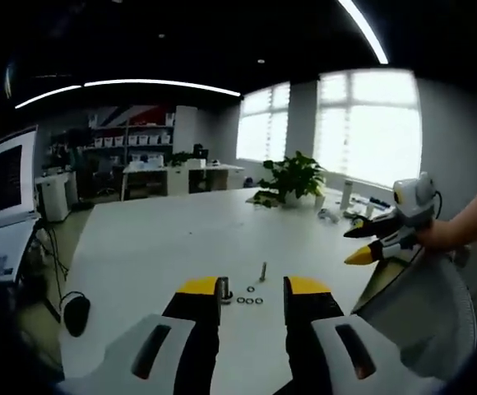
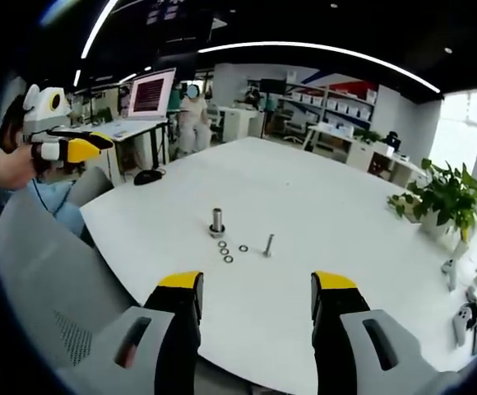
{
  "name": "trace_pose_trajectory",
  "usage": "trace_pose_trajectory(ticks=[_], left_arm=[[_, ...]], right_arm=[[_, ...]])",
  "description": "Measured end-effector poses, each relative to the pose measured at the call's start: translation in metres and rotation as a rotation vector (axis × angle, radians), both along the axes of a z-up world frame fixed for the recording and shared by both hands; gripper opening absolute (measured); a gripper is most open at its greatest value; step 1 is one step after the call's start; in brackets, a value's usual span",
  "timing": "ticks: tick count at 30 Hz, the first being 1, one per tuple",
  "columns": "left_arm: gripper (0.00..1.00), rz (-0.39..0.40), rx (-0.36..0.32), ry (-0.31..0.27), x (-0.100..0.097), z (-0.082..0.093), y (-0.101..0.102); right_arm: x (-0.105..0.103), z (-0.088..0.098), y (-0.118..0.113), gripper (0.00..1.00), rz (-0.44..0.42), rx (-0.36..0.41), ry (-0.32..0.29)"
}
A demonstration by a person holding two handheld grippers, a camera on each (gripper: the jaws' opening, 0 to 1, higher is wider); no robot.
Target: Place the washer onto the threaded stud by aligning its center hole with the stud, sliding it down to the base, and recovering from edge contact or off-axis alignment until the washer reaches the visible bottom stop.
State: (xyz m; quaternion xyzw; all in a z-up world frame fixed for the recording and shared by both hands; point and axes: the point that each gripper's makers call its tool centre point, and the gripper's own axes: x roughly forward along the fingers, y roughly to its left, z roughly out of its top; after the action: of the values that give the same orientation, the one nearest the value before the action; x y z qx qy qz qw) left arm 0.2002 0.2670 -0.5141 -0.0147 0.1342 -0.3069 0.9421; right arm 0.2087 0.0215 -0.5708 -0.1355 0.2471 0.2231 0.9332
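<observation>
Nothing picked up yet — both hand-held grippers are empty with jaws apart. Washers (image 2: 228, 251) lie flat in a loose cluster on the white worktop (image 2: 321, 206), just beside the stud's base; three clear in the right gripper view, and a fourth seems to sit nearer the bolt in the left gripper view. Threaded stud (image 2: 217, 222) stands upright on its base; a separate bolt (image 2: 268, 244) stands a little apart to the other side.

Risks from here:
- washers are thin and flat on a smooth top — jaws likely skate over one or drag a neighbour along
- they sit close to the stud, so a low approach could knock it over
- a tilted grip means the hole meets the threads off-axis and hangs on the edge

Pose: left hand-held gripper (image 1: 254, 298) is low over the worktop, jaws straddling the parts, stud close by its left jaw. Right hand-held gripper (image 2: 255, 284) hovers back near the worktop edge, aimed at the parts, well apart from them.
</observation>
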Motion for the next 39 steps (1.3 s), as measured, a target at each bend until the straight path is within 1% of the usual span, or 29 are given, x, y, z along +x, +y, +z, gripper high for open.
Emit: trace_pose_trajectory(ticks=[2,5,6,10,11,12,13,14,16,18,19,20,21,22,23,25,26,28,30,31,33,34,36,37,38,39], left_arm=[[0.29,0.024,-0.017,0.018,0.0,-0.001,0.006],[0.3,0.047,-0.029,0.007,0.0,0.002,0.008],[0.31,0.052,-0.028,0.009,0.0,0.001,0.011],[0.33,0.06,-0.026,0.012,0.003,0.0,0.013],[0.33,0.059,-0.027,0.014,0.004,-0.001,0.013],[0.33,0.059,-0.022,0.018,0.004,-0.002,0.014],[0.33,0.06,-0.018,0.019,0.004,-0.003,0.014],[0.33,0.059,-0.015,0.021,0.004,-0.004,0.015],[0.33,0.064,-0.011,0.027,0.004,-0.005,0.016],[0.33,0.069,-0.011,0.033,0.004,-0.005,0.018],[0.32,0.076,-0.014,0.031,0.005,-0.004,0.02],[0.32,0.081,-0.021,0.032,0.006,-0.004,0.022],[0.31,0.087,-0.025,0.033,0.008,-0.004,0.024],[0.31,0.088,-0.019,0.034,0.008,-0.004,0.024],[0.3,0.089,-0.01,0.029,0.009,-0.004,0.024],[0.31,0.089,-0.02,0.025,0.009,-0.003,0.023],[0.31,0.085,-0.026,0.027,0.007,-0.002,0.021],[0.31,0.08,0.006,0.011,0.006,-0.002,0.02],[0.31,0.079,-0.017,0.023,0.005,-0.001,0.019],[0.31,0.08,-0.014,0.025,0.006,-0.002,0.02],[0.31,0.086,-0.003,0.026,0.006,-0.004,0.022],[0.31,0.088,-0.006,0.028,0.006,-0.003,0.022],[0.31,0.088,-0.012,0.029,0.005,-0.003,0.022],[0.31,0.088,-0.009,0.029,0.005,-0.003,0.023],[0.32,0.088,-0.011,0.029,0.005,-0.003,0.022],[0.34,0.089,-0.019,0.028,0.005,-0.002,0.022]], right_arm=[[0.0,-0.002,0.001,0.55,0.002,0.001,0.01],[-0.002,-0.004,0.003,0.55,0.011,-0.002,0.02],[-0.002,-0.005,0.005,0.55,0.018,-0.006,0.022],[-0.003,-0.007,0.01,0.55,0.044,-0.015,0.033],[-0.002,-0.002,0.011,0.54,0.052,-0.021,0.013],[0.002,0.011,0.012,0.53,0.047,0.003,-0.051],[0.002,0.017,0.011,0.51,0.036,0.026,-0.071],[0.002,0.02,0.009,0.5,0.023,0.041,-0.069],[0.004,0.017,0.009,0.5,0.017,0.048,-0.05],[0.006,0.012,0.01,0.51,0.017,0.045,-0.022],[0.007,0.015,0.011,0.51,0.016,0.04,-0.026],[0.011,0.025,0.009,0.51,0.011,0.023,-0.08],[0.016,0.038,0.01,0.51,0.001,0.041,-0.131],[0.018,0.043,0.01,0.51,-0.01,0.066,-0.135],[0.02,0.044,0.011,0.51,-0.02,0.099,-0.111],[0.028,0.042,0.014,0.51,-0.021,0.113,-0.09],[0.03,0.042,0.015,0.51,-0.019,0.113,-0.091],[0.037,0.033,0.021,0.51,0.006,0.102,-0.072],[0.042,0.023,0.03,0.51,0.04,0.093,-0.033],[0.045,0.02,0.034,0.5,0.051,0.087,-0.028],[0.05,0.011,0.042,0.48,0.079,0.076,0.002],[0.053,0.005,0.048,0.46,0.102,0.071,0.024],[0.056,-0.001,0.055,0.42,0.135,0.049,0.042],[0.057,-0.009,0.063,0.41,0.17,0.042,0.07],[0.057,-0.02,0.07,0.4,0.2,0.038,0.119],[0.057,-0.027,0.074,0.39,0.212,0.039,0.153]])
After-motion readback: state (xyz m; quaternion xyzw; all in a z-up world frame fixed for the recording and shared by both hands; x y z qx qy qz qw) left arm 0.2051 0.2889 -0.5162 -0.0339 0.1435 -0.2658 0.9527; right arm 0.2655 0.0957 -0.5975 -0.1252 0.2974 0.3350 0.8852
